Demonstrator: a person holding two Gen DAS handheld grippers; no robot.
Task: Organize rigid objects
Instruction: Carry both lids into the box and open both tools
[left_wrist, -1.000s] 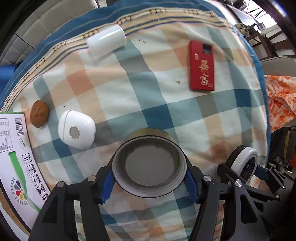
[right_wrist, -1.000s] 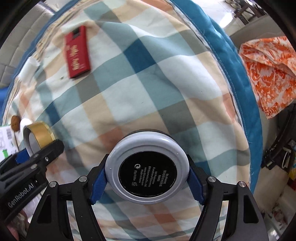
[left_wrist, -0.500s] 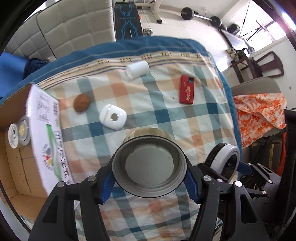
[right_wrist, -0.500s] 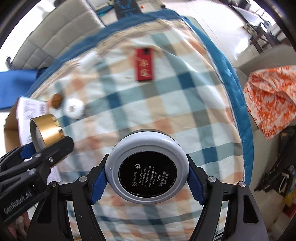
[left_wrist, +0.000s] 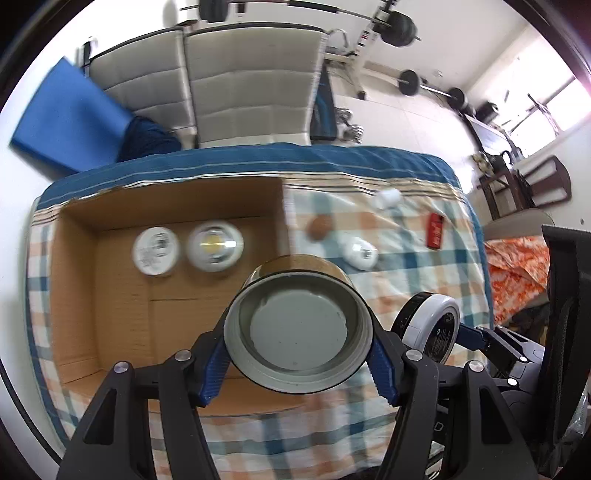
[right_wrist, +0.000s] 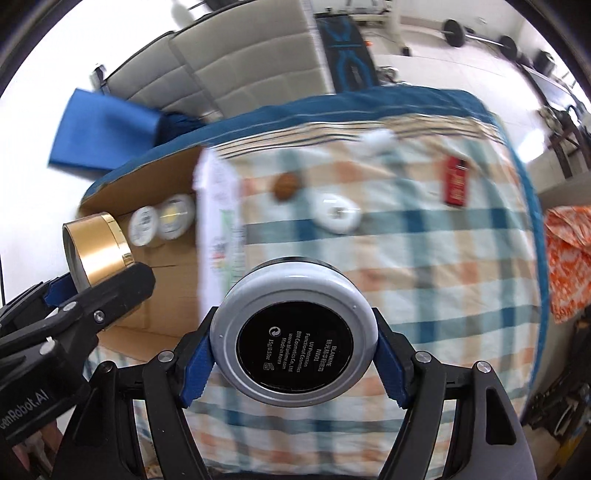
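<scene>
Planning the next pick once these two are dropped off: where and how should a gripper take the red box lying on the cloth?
The red box lies flat on the checked cloth, long and narrow, with nothing touching it. Come from straight above and close the fingers across its two long edges near the middle; the short width likely fits the jaws better than its length.

Motion blur smears two white round items (left_wrist: 184, 246) in cardboard box (left_wrist: 110, 302); labels unreadable. Brown lump (right_wrist: 286, 185) & small white cylinder (left_wrist: 388, 198) too blurred to ID. Gold lid (left_wrist: 299, 328) hides box's near right corner
</scene>
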